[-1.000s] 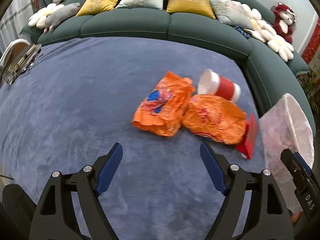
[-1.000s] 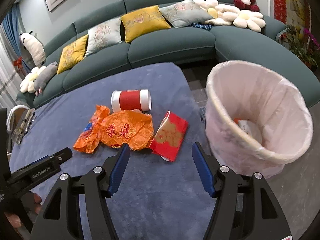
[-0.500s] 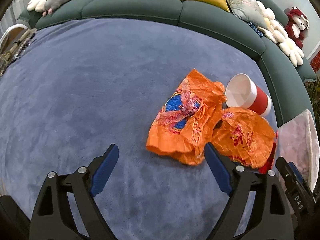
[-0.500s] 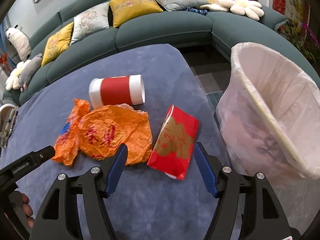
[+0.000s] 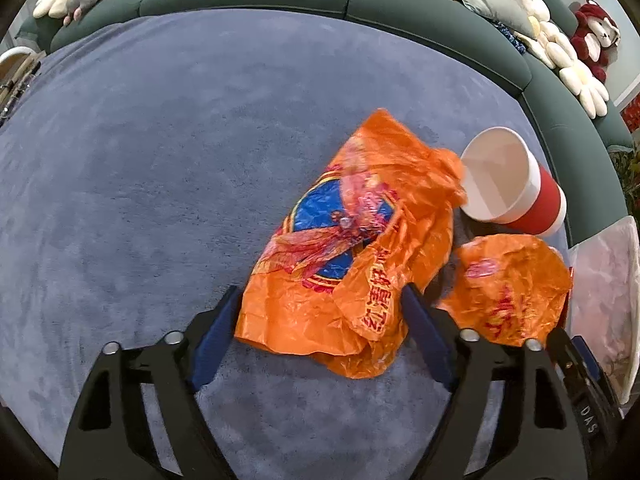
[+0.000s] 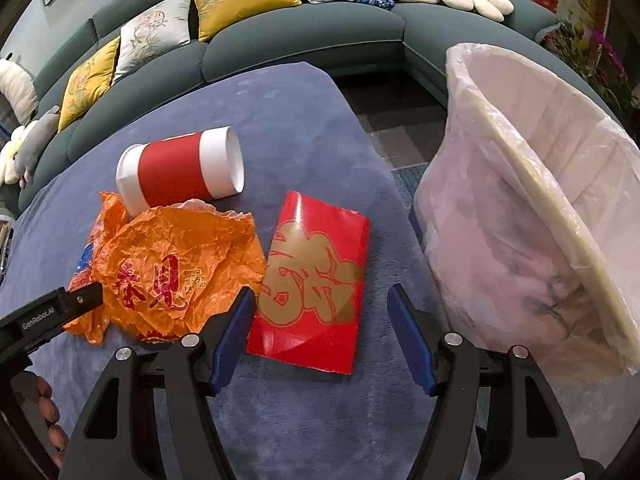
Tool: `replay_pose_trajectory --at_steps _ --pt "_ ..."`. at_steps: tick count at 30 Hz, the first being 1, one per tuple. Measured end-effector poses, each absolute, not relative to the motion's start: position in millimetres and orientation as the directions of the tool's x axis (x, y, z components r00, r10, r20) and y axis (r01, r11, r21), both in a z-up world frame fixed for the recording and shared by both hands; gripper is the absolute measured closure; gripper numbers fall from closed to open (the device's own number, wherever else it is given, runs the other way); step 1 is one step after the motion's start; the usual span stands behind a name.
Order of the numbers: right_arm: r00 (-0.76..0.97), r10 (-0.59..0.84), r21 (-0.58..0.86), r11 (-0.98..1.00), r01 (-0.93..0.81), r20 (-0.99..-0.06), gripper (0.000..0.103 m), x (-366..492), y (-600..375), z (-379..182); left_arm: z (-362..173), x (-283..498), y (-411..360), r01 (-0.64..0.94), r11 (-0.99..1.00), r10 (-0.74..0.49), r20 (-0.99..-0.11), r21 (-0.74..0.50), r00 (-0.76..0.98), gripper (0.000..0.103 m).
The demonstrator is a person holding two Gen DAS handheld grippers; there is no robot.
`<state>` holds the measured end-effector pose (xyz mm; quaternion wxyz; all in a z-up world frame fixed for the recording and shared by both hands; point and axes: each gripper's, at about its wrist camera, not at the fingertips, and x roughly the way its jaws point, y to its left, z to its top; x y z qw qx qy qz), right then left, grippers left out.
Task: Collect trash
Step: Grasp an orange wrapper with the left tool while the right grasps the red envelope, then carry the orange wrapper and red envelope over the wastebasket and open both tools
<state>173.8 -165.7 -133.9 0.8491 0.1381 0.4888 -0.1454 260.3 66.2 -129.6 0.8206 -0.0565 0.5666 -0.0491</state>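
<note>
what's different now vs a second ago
Both hands came down toward the litter. The left hand-held gripper now straddles the orange-and-blue bag, its jaws just closing but not yet pressing. The right hand-held gripper now frames the red packet, jaws open. Nothing has been picked up. The red cup, the crumpled orange wrapper and the lined bin lie where they were.

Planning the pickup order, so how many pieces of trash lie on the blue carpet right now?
4: a blue-printed orange bag between the left gripper's fingers, a crumpled orange wrapper beside it, a tipped red-and-white cup behind, and a red envelope near the bin. More may be hidden underneath.
</note>
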Motion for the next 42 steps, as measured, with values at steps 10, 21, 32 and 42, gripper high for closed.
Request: replay_pose_trajectory --at_steps 10,21,32,42 --pt "0.468 -0.079 0.132 0.906 0.402 -0.880 0.073 158 -176 -136 -114 235 67 0.058 0.988 -0.157 -0.916 -0.146 0.370 0.073" --pt "0.546 -0.041 0.198 0.907 0.371 -0.837 0.100 129 -174 -97 -71 194 62 0.047 0.983 -0.180 -0.882 -0.177 0.435 0.078" --pt "0.636 0.008 0.251 0.922 0.294 -0.771 0.101 90 -162 -51 -25 163 30 0.113 0.978 -0.206 -0.838 -0.173 0.504 0.078" --pt "0.696 0.036 0.284 0.927 0.244 -0.717 0.101 67 -161 -21 20 142 17 0.126 0.979 -0.201 -0.781 -0.157 0.592 0.078"
